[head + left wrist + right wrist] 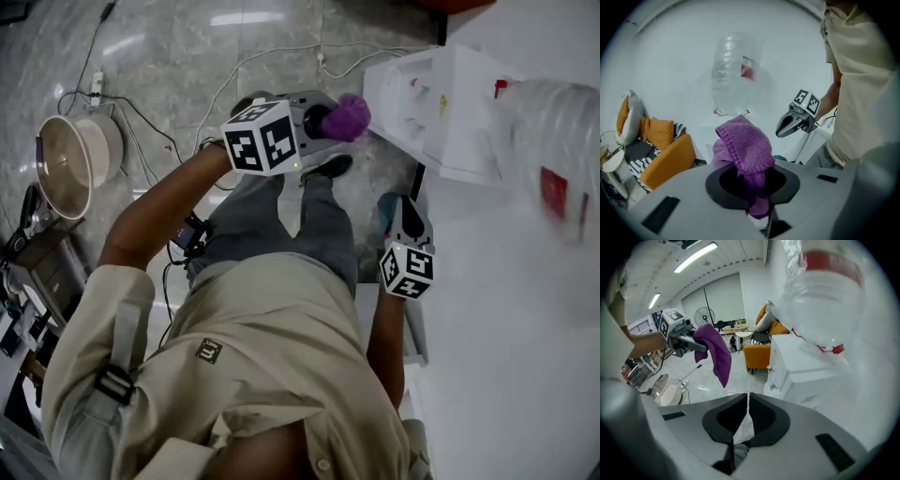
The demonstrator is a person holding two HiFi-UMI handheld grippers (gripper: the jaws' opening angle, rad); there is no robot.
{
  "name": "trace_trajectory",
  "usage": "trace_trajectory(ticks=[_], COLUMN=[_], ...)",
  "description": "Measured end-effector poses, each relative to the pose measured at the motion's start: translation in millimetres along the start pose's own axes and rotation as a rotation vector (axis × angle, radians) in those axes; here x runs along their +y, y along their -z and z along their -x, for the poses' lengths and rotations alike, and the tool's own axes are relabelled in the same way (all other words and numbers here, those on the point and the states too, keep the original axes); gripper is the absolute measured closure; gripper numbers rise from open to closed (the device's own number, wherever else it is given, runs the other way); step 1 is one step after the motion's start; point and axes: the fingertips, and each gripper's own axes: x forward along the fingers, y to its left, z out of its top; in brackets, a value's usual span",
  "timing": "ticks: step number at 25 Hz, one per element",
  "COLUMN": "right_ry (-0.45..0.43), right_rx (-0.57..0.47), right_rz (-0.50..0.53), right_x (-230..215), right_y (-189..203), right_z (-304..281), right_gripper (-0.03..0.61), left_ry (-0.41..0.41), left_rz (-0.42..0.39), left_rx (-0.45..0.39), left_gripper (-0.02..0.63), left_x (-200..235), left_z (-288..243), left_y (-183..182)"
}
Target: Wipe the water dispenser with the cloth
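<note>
Two grippers here: my left gripper (323, 120) clamps the cloth (349, 116), my right gripper (746, 404) is closed on nothing. The dispenser (450, 103) stands upright just ahead of the cloth; I judge the left one nearer.

Glossy marble floor (178, 56), cables (322, 59), round pot (70, 164), water dispenser (450, 103)

A clear gap of air separates the left gripper (328, 120), clamped on a purple cloth (349, 116), from the front of the white water dispenser (457, 112). The clear bottle (553, 131) blocks the dispenser's top, and a white wall (670, 56) closes in behind. The right gripper (405, 217), jaws together, hangs in the narrow space between the dispenser's side and the person's legs (281, 216); floor cables (234, 80) and a pot (70, 159) lie well apart at left.
</note>
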Motion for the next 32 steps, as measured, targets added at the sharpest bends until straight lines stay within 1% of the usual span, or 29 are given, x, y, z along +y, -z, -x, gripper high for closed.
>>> trace_trajectory(ticks=[4, 10, 14, 16, 18, 20, 21, 22, 23, 24, 25, 29, 32], right_ry=[-0.032, -0.078, -0.084, -0.085, -0.092, -0.109, -0.118, -0.122, -0.122, -0.118, -0.114, -0.11, -0.109], right_rx=[-0.091, -0.284, -0.412, -0.47, -0.519, -0.564, -0.585, -0.603, -0.62, -0.636, -0.654, -0.721, -0.75], right_rz=[0.023, 0.067, 0.107, 0.121, 0.129, 0.134, 0.142, 0.155, 0.17, 0.185, 0.196, 0.198, 0.192], right_x=[32.4, 73.6, 92.7, 102.6, 110.8, 117.3, 120.4, 123.6, 126.8, 129.9, 132.7, 139.8, 140.5], right_y=[-52.9, -144.9, -197.3, -218.8, -236.0, -249.4, -254.8, -259.8, -264.6, -269.3, -273.9, -289.2, -295.5], right_z=[19.0, 71.7, 114.2, 136.9, 157.0, 174.2, 182.5, 190.9, 199.4, 207.9, 216.4, 243.2, 253.0], right_gripper=[0.551, 0.551, 0.552, 0.552, 0.552, 0.554, 0.554, 0.554, 0.555, 0.555, 0.555, 0.557, 0.557], left_ry=[-0.069, -0.193, -0.242, -0.261, -0.285, -0.31, -0.319, -0.321, -0.32, -0.32, -0.325, -0.355, -0.371], left_rz=[-0.012, -0.042, -0.078, -0.082, -0.073, -0.071, -0.103, -0.19, -0.31, -0.401, -0.441, -0.443, -0.473], left_rx=[-0.058, -0.185, -0.323, -0.377, -0.392, -0.384, -0.383, -0.389, -0.402, -0.412, -0.417, -0.445, -0.467], left_gripper=[0.545, 0.544, 0.545, 0.543, 0.545, 0.545, 0.543, 0.543, 0.545, 0.543, 0.545, 0.544, 0.543], left_x=[-2.1, -5.9, -13.9, -20.6, -27.0, -32.3, -35.5, -39.9, -44.8, -48.9, -51.6, -57.9, -61.1], left_z=[57.4, 140.3, 189.1, 211.2, 228.8, 242.7, 249.3, 256.1, 263.0, 269.5, 275.6, 296.6, 304.9], left_y=[-29.9, -87.9, -136.1, -158.4, -172.5, -181.6, -187.7, -197.7, -210.1, -220.4, -226.7, -239.8, -248.1])
